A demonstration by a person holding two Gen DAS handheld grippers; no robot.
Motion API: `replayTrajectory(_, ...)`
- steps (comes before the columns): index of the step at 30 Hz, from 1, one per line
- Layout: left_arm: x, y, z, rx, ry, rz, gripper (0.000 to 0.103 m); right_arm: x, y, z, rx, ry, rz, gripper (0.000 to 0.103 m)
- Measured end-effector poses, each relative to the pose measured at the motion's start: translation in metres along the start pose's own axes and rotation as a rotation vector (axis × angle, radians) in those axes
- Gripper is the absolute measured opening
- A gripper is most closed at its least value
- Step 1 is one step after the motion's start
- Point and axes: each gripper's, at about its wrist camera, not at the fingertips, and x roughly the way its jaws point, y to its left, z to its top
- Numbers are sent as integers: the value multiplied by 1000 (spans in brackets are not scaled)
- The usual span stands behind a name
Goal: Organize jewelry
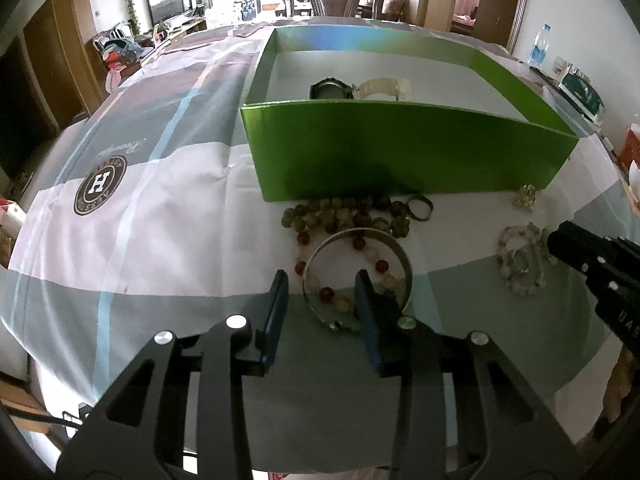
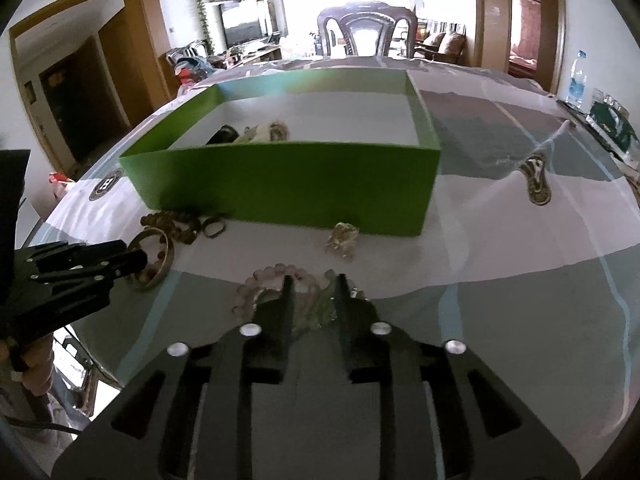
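Striped tablecloth (image 1: 120, 240) under both tools. My left gripper (image 1: 322, 292) parted, astride the metal bangle (image 1: 400, 252) rim; right gripper (image 2: 314, 294) parted over the pale bead bracelet (image 2: 276, 270). Green box (image 1: 400, 152) ahead. Risk: bangle overlaps the red-bead bracelet (image 1: 360, 244), may snag.

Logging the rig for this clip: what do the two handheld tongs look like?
Both are black angular metal frames with cut-out slots and round silver bolt heads. The left tongs carry flat blue pads on the fingers; the right tongs have dark, narrow fingers. Seen from the side, the right tongs show small silver screws and white lettering, too small to read.
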Motion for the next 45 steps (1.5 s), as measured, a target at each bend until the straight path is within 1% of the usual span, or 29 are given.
replayTrajectory(4,3,-2,-1,5,2,1,36,3,-1,-1,9,7,-8,22)
replayTrajectory(10,2,-4,-4,-1,-2,17,38,6,-15,-4,37,7,-22,23)
replayTrajectory(20,-1,-7,-8,-7,-14,30,40,11,-24,-4,46,19,-51,35)
replayTrajectory(36,-1,-8,-8,-4,-18,29,41,14,-17,-8,18,24,-66,35)
replayTrajectory(37,-1,-8,-8,-4,-19,29,41,14,-17,-8,17,23,-64,35)
replayTrajectory(38,-1,-8,-8,-4,-19,30,41,14,-18,-8,17,22,-61,30)
replayTrajectory(39,-1,-9,-8,-1,-21,32,41,13,-18,-8,17,21,-55,29)
replayTrajectory(45,-2,-11,-7,-1,-21,33,41,11,-18,-8,26,13,-41,28)
